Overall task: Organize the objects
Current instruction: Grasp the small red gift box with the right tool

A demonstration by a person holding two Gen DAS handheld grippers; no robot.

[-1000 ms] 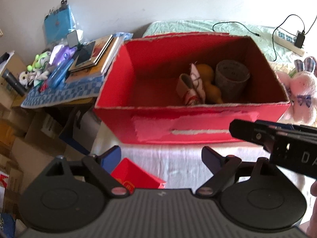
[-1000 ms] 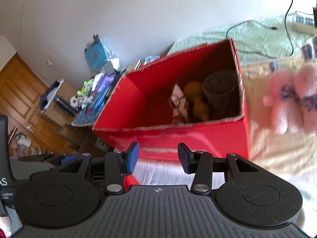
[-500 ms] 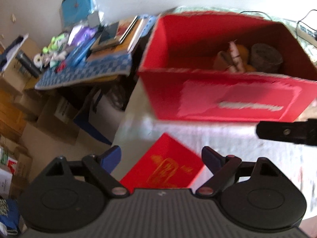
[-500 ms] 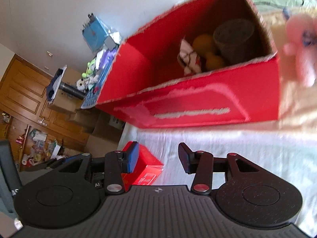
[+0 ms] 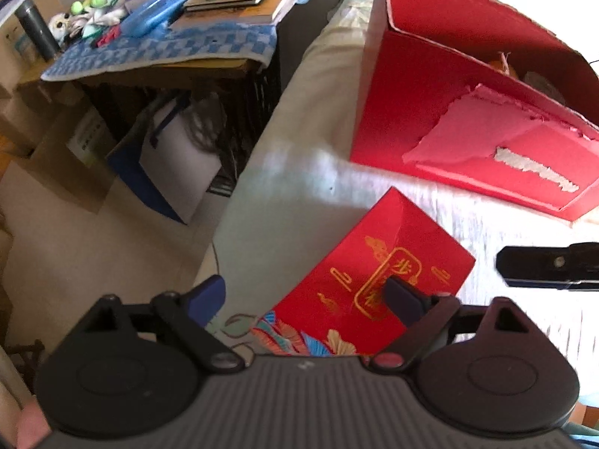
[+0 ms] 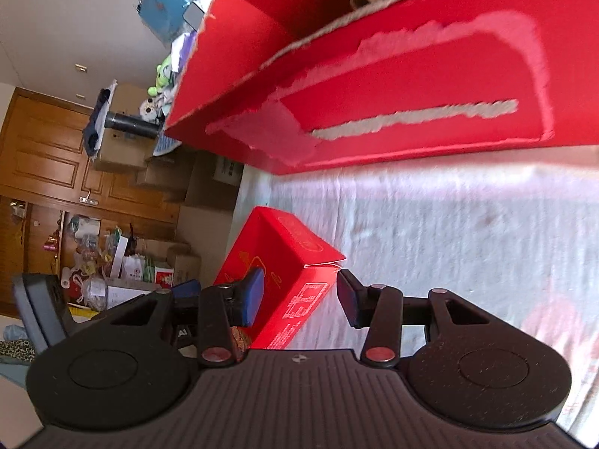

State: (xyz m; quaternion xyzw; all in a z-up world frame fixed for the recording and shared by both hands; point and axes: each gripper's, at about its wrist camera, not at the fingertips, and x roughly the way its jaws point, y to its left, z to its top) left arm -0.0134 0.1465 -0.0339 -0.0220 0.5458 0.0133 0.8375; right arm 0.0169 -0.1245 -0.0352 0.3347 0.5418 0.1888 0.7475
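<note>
Small red carton (image 5: 374, 273): flat rectangular cardboard box, glossy, gold line print on the top face, coloured leaf pattern at the near end, white fine print on one side panel (image 6: 299, 310). It lies on the white bedcover (image 6: 430, 232), a ribbed woven cloth, near the bed's corner and just in front of the big red box (image 5: 468, 138).

Big red box: open-top cardboard, ragged cut rim, front face with torn paper patches showing paler pink and a grey-white strip. Items inside barely visible, can't identify them.

Left gripper (image 5: 307, 299): jaws wide apart, low over the small carton's near end; right blue pad overlaps the gold print, left pad sits off the bed edge. Contact can't be confirmed.

Right gripper (image 6: 299, 299): jaws spread, straddling the carton's end, tilted view; blue pads (image 6: 252, 295) sit either side of the carton with gaps showing, no grip.

Side table (image 5: 157, 48) left of the bed: blue checked cloth, stacked books, plush toys.
</note>
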